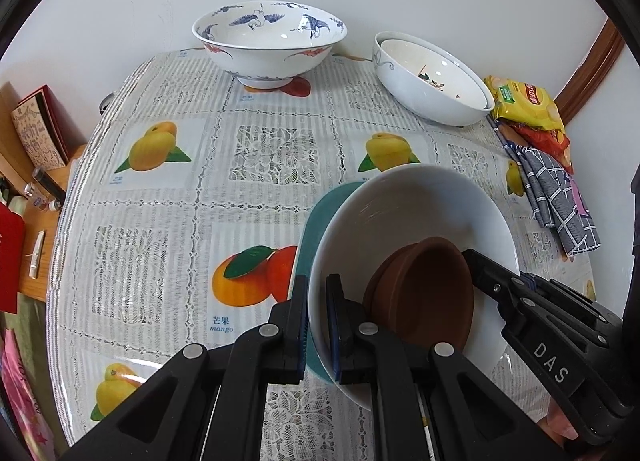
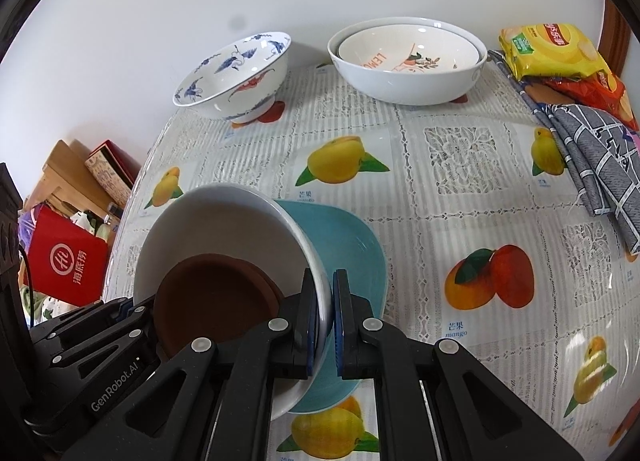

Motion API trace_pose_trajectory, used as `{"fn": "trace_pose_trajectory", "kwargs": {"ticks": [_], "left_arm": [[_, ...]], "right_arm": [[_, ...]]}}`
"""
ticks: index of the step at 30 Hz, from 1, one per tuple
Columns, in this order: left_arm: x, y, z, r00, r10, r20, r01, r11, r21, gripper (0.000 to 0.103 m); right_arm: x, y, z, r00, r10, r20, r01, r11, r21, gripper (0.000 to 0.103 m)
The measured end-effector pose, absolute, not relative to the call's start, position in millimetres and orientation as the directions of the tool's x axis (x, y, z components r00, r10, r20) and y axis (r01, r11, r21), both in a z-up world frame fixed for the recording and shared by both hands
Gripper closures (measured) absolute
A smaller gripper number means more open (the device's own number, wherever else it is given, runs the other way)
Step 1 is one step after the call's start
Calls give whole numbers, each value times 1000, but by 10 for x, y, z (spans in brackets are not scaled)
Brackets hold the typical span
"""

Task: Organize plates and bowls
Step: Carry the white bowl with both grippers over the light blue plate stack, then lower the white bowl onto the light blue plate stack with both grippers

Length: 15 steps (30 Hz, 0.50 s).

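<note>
- Two hand-held grippers, left [image 1: 317, 325] and right [image 2: 326, 321], each pinch opposite rims of the white bowl [image 1: 400, 205], tilted above the counter [image 1: 256, 197]
- Brown saucers [image 1: 424, 293] inside could slide out
- Teal plate [image 2: 352, 245] underneath seems unclamped and may drop

table [image 2: 460, 221] | crane bowl [image 2: 236, 77] | nested bowls [image 2: 408, 61] | snack bags [image 2: 556, 51] | cloth [image 2: 596, 165], perhaps folded
</note>
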State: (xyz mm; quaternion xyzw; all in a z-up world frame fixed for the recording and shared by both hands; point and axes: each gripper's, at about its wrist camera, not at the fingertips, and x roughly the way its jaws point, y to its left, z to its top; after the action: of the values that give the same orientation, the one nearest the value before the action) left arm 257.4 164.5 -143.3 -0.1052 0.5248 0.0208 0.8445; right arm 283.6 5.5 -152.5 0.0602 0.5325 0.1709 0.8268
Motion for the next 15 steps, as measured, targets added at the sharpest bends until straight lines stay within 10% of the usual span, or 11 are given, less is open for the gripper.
{"fn": "trace_pose_trajectory", "kwargs": {"ticks": [15], "left_arm": [[2703,1644,-1563,427,-81,-901,-141,978,-155,94]], "right_arm": [[2946,13,-1674,324,350,-879,-208,933,294,96]]}}
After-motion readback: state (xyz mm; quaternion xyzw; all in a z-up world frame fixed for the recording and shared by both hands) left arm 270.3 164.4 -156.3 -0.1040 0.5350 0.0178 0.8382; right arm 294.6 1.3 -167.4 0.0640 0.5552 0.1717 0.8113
